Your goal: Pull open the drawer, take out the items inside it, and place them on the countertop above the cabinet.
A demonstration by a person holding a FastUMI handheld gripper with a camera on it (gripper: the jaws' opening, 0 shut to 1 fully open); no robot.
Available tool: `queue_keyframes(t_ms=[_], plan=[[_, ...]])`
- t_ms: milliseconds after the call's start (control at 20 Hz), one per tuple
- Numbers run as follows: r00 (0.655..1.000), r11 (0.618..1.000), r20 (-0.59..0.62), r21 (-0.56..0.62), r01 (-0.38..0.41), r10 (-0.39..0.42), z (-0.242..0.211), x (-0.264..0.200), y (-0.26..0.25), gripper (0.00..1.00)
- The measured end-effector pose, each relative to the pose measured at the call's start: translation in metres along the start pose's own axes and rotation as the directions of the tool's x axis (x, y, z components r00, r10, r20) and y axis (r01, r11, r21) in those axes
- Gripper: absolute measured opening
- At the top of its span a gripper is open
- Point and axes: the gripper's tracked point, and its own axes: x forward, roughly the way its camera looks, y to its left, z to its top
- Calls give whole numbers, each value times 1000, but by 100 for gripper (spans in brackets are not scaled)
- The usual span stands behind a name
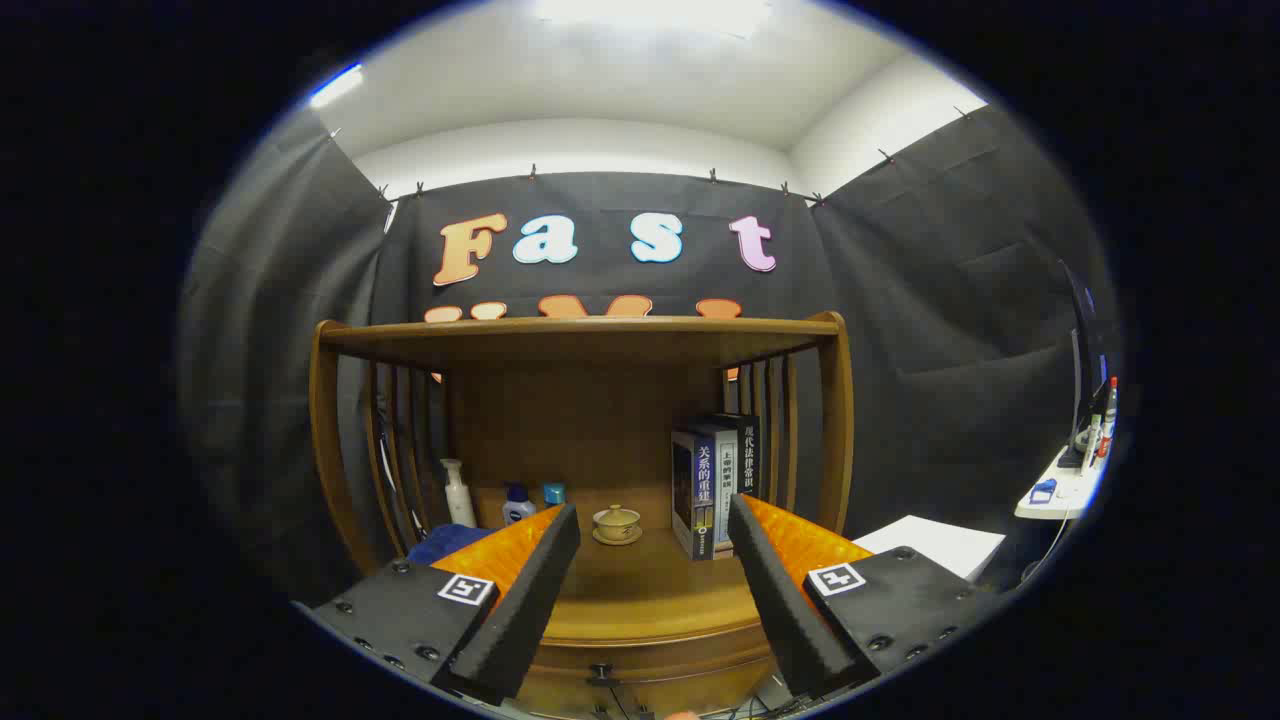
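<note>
A wooden cabinet with a shelf on top stands ahead of me. Its drawer front sits closed below the countertop, with a small dark knob low between my fingers. My gripper is open, its two fingers spread wide above the countertop's front edge, holding nothing. The drawer's contents are hidden.
On the countertop stand a white pump bottle, a small white-and-blue bottle, a blue-capped jar, a lidded tea cup and three upright books. A blue cloth lies at the left. A white table stands to the right.
</note>
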Motion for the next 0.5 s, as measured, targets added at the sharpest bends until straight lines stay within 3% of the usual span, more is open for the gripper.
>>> queue_keyframes(t_ms=[350,500], plan=[[999,1000,-42,27,8,-7,-3,38,-8,99],[997,997,-52,53,-47,49,2,52,4,99]])
